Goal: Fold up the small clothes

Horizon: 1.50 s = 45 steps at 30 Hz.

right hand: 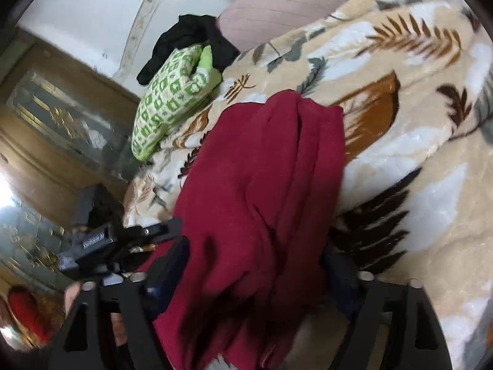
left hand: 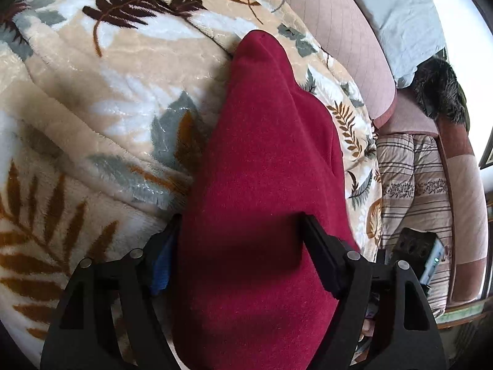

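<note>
Left wrist view, cloth: I see the red cloth [left hand: 265, 166] running lengthwise away from me between my claw's fingers, its far tip lying on the leaf-print blanket [left hand: 92, 98] that covers the bed.
Cloth in the right wrist view: the same red cloth [right hand: 262, 185] is bunched in long ridges, draped from my claw out onto the leaf-print blanket [right hand: 416, 123].
Left claw: the left claw [left hand: 238, 228] has its fingers [left hand: 320, 256] set wide on either side of the cloth; I judge it clamped on a thick bundle, though the cloth hides the contact.
Right claw: the right claw [right hand: 255, 256] sits the same way, one finger each side of the gathered cloth; I read it as gripping that end.
Step in hand: I judge I am carrying one end of the cloth over to lay a fold.
Doing it well: I would hold both ends level and taut so the ridges flatten, then lower the edge squarely onto the far part before letting go.
Risk: the plush blanket is lumpy, so the fold may slide or land crooked.
Nearby: a green patterned cloth [right hand: 172, 98] and a black garment [right hand: 191, 40] lie well apart, beyond the red cloth.
</note>
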Each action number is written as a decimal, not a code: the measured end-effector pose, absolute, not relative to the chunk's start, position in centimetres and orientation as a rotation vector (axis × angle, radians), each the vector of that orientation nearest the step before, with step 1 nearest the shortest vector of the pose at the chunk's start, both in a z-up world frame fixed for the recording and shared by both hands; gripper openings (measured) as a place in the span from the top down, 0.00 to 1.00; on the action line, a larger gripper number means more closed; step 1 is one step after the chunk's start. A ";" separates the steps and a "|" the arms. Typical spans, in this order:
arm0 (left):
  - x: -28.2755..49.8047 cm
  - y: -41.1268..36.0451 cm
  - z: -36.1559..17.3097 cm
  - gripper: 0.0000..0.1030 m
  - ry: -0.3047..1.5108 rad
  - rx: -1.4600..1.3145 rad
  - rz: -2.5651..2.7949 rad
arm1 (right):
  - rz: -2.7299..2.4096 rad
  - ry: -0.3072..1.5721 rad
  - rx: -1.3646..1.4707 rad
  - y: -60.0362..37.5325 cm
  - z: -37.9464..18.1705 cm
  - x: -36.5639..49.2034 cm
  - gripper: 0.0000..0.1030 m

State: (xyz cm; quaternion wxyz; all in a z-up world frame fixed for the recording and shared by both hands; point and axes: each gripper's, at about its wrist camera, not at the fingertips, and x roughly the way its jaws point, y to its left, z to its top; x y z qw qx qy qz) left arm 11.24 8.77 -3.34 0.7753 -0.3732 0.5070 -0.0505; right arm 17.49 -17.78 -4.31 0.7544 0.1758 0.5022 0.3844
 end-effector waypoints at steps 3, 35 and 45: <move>11.2 8.1 -3.0 0.37 1.083 -0.751 -0.093 | 0.803 1.107 0.346 -17.3 -4.8 17.5 0.52; 17.5 6.7 0.1 0.32 0.869 -0.623 0.011 | 0.668 0.943 0.362 -19.6 -2.9 23.1 0.52; 15.8 2.8 0.9 0.79 0.927 -0.367 -0.009 | 0.622 0.596 -0.036 -15.5 7.3 17.2 0.82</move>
